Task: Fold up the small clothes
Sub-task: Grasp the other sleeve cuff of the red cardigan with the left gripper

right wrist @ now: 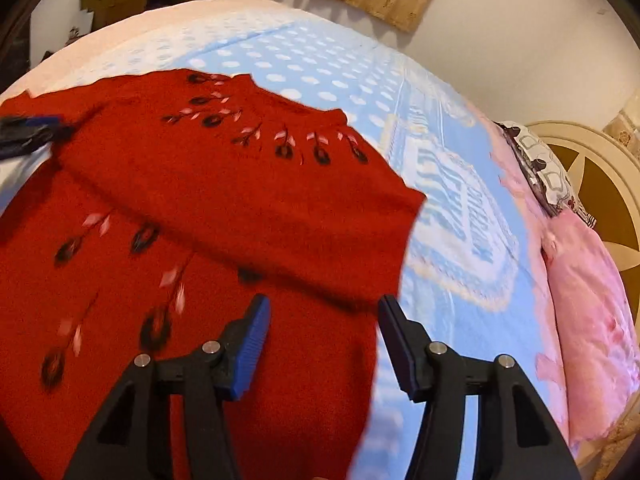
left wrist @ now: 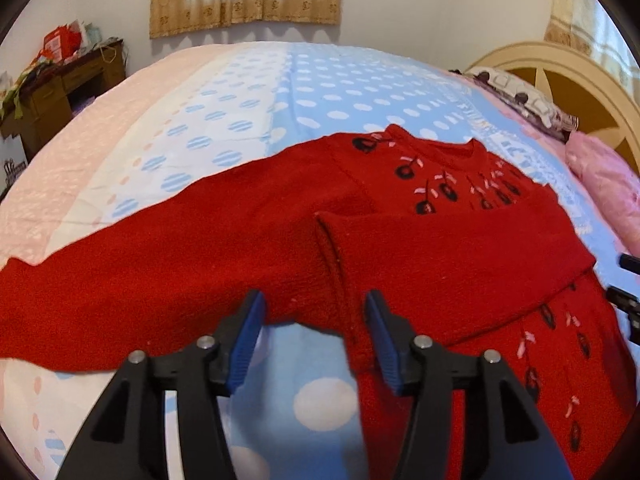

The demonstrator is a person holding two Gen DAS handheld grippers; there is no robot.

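1. Nearest to me, the left gripper (left wrist: 316,332) hangs low over the bed with its blue pads spread wide and nothing between them. It sits right at the notch where the sweater's side meets the spread sleeve.
2. The right gripper (right wrist: 324,340) is likewise wide apart and holding nothing. It hovers over the sweater's other edge, one finger above red knit, the other above the sheet.
3. The sweater (left wrist: 460,264) lies flat on the bed, front up, collar pointing away from the grippers. It is red with dark flowers and pink leaves stitched on it.
4. One sleeve (left wrist: 440,248) is already folded across the chest, its cuff ending near the middle of the body.
5. The other sleeve (left wrist: 132,264) is stretched straight out to the left over the sheet (left wrist: 320,92), unfolded.
6. So I'd judge the fold about a third done: one sleeve in, one to go, then the body.
7. The next move probably calls for the left gripper to travel out toward that far cuff, pinch it, and carry it across on top of the first sleeve.
8. The knit looks thick and soft, so a shallow pinch might slip off.
9. Farther off lie a pink quilt (right wrist: 592,320) and a headboard (right wrist: 600,184).
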